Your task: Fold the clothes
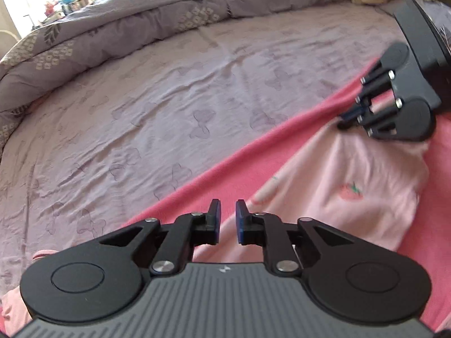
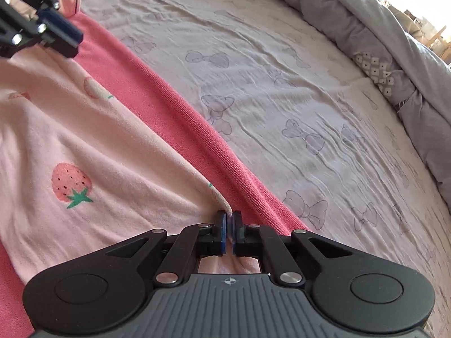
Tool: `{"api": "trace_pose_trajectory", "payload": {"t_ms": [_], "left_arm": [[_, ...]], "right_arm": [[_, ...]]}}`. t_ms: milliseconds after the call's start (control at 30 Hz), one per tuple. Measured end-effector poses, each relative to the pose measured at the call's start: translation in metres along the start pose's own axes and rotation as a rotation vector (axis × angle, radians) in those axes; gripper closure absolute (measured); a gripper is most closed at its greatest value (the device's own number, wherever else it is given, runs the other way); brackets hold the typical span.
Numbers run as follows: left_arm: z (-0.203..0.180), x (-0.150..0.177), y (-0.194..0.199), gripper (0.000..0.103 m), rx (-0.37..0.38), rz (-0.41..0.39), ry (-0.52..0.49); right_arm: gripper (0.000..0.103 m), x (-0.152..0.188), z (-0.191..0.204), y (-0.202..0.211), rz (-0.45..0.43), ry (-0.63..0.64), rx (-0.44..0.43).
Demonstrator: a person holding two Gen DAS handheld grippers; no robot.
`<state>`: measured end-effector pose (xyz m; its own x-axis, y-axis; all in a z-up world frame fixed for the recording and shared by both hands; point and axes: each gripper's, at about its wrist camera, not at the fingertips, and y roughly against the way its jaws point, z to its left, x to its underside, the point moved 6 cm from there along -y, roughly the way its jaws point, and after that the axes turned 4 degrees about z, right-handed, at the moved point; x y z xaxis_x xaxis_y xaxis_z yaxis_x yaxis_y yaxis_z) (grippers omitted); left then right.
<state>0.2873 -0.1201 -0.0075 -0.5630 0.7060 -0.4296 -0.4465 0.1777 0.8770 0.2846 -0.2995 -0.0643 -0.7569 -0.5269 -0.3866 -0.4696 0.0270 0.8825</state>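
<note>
Right wrist view: our right gripper (image 2: 229,226) pinches the soft strawberry-print garment (image 2: 107,152) hem beside the ribbed pink towel (image 2: 180,107); our left gripper (image 1: 228,219) gapes, holding nothing.

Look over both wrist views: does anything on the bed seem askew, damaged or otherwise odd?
Nothing is spilled or damaged. The pale pink strawberry garment lies rumpled and slanted on the pink towel. Only the right gripper pinches its edge; the left gripper is open and empty. The bedsheet is wrinkled.
</note>
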Motion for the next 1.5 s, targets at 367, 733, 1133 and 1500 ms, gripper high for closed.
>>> {"api": "trace_pose_trajectory", "payload": {"t_ms": [367, 733, 1133, 1500], "left_arm": [[0.012, 0.012, -0.034, 0.043, 0.018, 0.136, -0.062], [-0.007, 0.01, -0.032, 0.102, 0.046, 0.2, -0.057], [-0.009, 0.006, -0.044, 0.103, -0.221, 0.11, -0.021], [0.013, 0.0, -0.03, 0.081, -0.178, 0.13, 0.235]], "right_arm": [[0.095, 0.0, -0.002, -0.002, 0.006, -0.009, 0.0], [0.093, -0.001, -0.004, 0.002, 0.006, -0.031, -0.007], [0.093, 0.003, -0.001, 0.004, -0.059, -0.039, 0.034], [0.063, 0.01, -0.023, 0.01, -0.143, -0.249, -0.017]]}}
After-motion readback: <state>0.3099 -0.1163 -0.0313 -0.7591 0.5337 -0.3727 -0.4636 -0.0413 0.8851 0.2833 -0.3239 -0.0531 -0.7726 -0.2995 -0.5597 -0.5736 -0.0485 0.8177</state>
